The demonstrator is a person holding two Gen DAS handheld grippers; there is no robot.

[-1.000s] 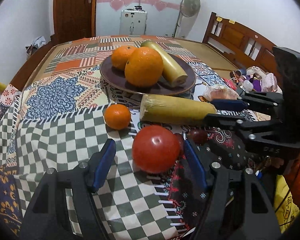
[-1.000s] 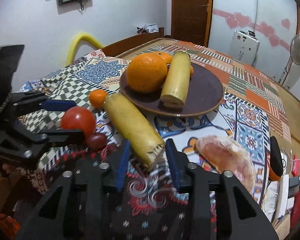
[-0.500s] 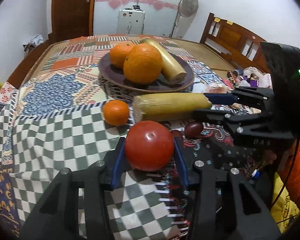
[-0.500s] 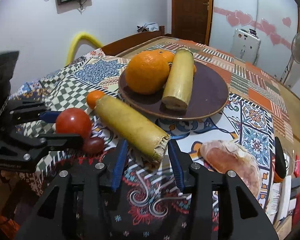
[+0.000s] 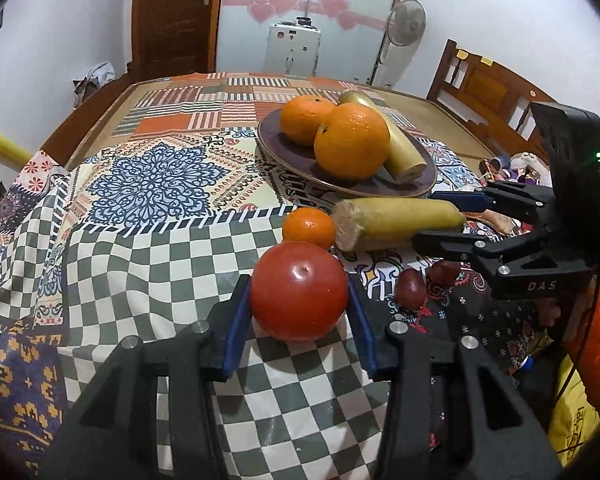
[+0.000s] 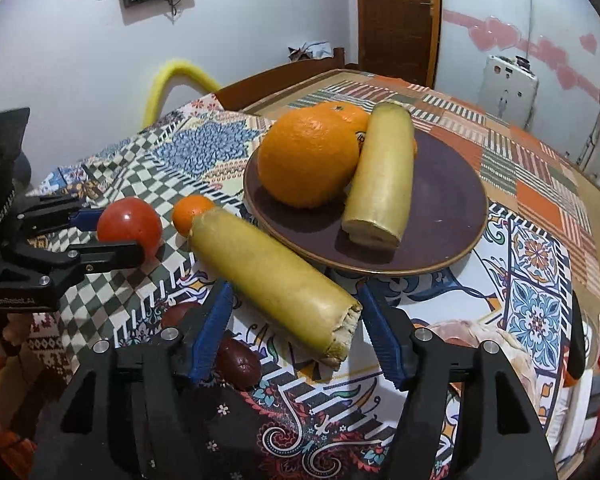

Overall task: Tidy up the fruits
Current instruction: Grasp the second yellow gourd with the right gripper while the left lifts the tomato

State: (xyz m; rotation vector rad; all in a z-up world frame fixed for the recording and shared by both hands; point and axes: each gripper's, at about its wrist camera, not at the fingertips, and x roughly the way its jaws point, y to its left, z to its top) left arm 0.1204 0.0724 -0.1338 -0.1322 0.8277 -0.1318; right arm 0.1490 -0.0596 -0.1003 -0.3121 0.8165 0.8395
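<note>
Tomato (image 5: 299, 290) clamped, left hand-held gripper (image 5: 298, 312) | right hand-held gripper (image 6: 296, 334) opening around cane piece (image 6: 274, 280)

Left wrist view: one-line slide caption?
Left claw shut on red tomato on checked cloth; plate of oranges behind.

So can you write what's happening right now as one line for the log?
left hand-held gripper: shut on tomato | right hand-held gripper: opening, astride yellow stalk | plate: two oranges, one stalk

black hand-held gripper (image 5: 299, 312), blue pads (image 5: 236, 320), orange sleeve (image 5: 598, 344)
</note>
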